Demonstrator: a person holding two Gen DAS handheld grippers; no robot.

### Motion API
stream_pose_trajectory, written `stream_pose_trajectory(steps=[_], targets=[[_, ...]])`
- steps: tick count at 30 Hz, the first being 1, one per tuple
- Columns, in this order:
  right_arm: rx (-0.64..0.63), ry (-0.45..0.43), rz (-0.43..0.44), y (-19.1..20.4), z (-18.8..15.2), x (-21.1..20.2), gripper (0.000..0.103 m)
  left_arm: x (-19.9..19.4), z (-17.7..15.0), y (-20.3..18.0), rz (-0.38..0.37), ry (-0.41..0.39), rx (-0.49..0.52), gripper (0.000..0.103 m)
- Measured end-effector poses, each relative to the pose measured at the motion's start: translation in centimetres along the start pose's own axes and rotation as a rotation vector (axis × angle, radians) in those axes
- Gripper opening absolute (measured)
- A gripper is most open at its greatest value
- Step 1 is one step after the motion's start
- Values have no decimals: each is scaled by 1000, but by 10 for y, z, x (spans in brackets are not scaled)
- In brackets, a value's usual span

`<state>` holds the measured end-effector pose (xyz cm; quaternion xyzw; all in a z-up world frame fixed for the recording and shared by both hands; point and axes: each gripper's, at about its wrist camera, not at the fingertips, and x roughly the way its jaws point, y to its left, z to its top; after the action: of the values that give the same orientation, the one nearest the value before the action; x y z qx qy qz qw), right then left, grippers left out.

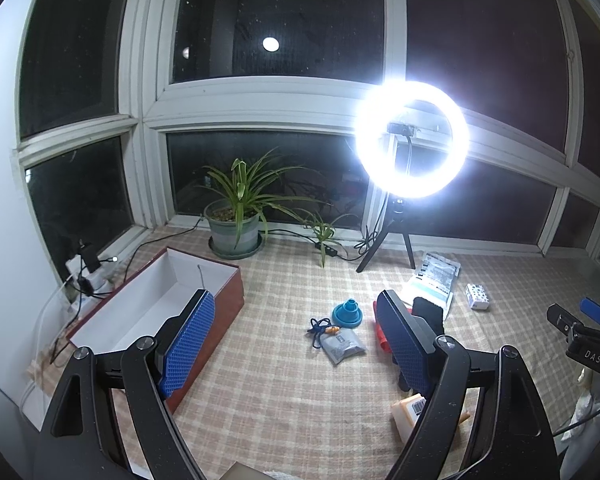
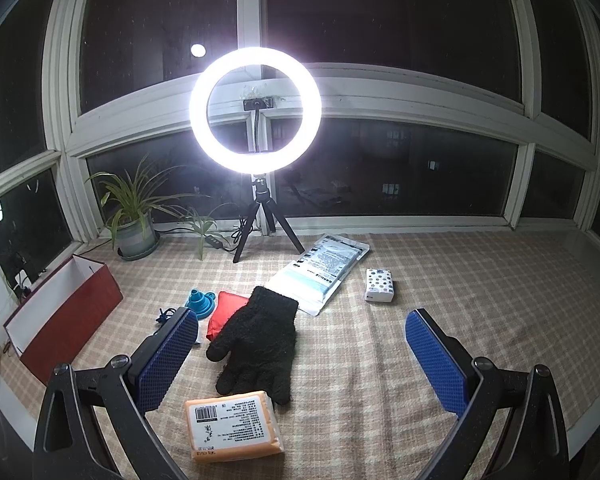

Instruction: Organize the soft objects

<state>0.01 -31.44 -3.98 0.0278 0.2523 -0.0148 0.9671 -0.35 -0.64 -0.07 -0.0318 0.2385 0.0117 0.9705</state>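
While the black glove [image 2: 260,340] lay flat on the checked cloth [image 2: 440,280] over the desk, its cuff touched the mask packet [image 2: 320,276] and its fingers reached the orange tissue pack [image 2: 232,426]. Red pouch [image 2: 224,312] sat partly under the glove's left edge, w/ blue funnel [image 2: 199,298] just beside it. Small dotted tissue pack [image 2: 379,285] lay apart, to the right. Grey sachet [image 1: 342,346] w/ blue cord lay near the funnel. Red box [image 1: 156,304], white inside, stood open at far left. Right hand-held gripper [image 2: 304,360] hung released, jaws wide, straddling the glove w/o touching. Left hand-held gripper [image 1: 296,344] was also released, nothing between its pads. Behind: ring light [image 2: 256,106], potted plant [image 2: 134,216], dark windows.
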Motion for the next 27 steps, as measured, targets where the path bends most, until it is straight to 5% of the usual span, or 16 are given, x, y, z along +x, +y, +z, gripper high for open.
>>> stream_pose_trajectory(steps=[27], targets=[[2, 11, 1, 1, -6, 3, 102, 1, 0, -2, 2, 1, -1, 83]])
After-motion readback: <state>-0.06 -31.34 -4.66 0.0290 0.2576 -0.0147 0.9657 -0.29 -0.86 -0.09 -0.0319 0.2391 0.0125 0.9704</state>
